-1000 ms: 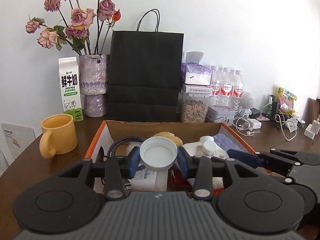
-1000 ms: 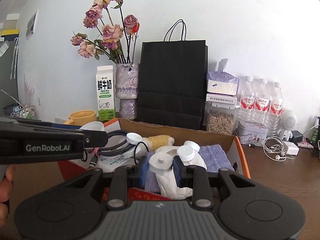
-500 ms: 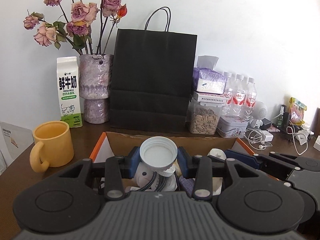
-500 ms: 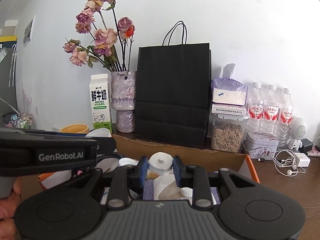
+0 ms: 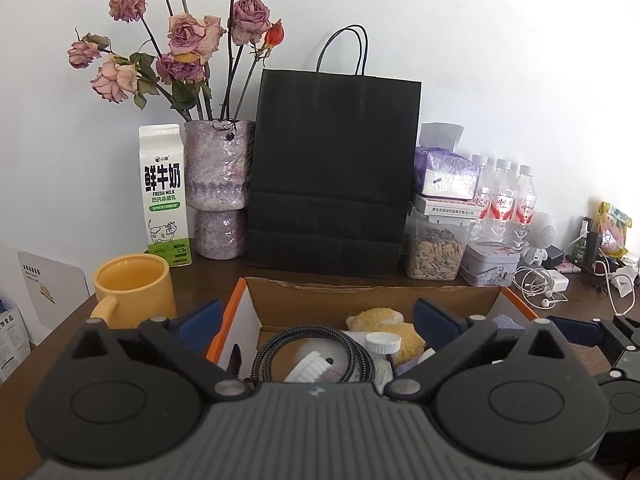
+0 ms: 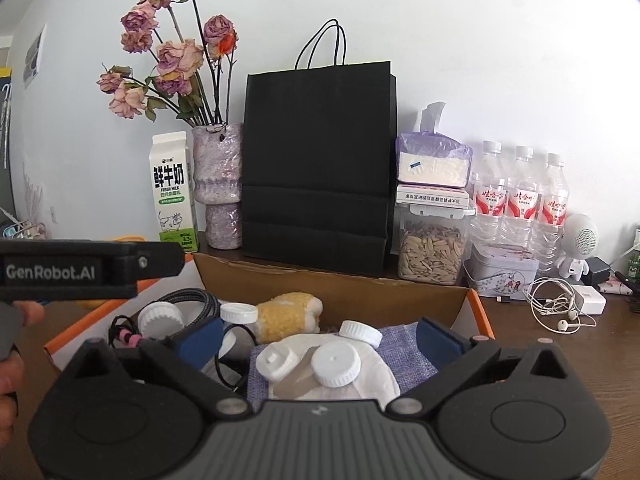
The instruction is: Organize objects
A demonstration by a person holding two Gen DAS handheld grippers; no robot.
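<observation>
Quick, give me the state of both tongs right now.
Left tongs: open, jaws just spread wide, nothing between them, above the box.
Right tongs: open, jaws just spread wide, gripping nothing, white caps lying below.

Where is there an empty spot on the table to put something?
Bare brown wooden table lies between the cardboard box and the white earphones. The back row by the black paper bag is crowded.
</observation>
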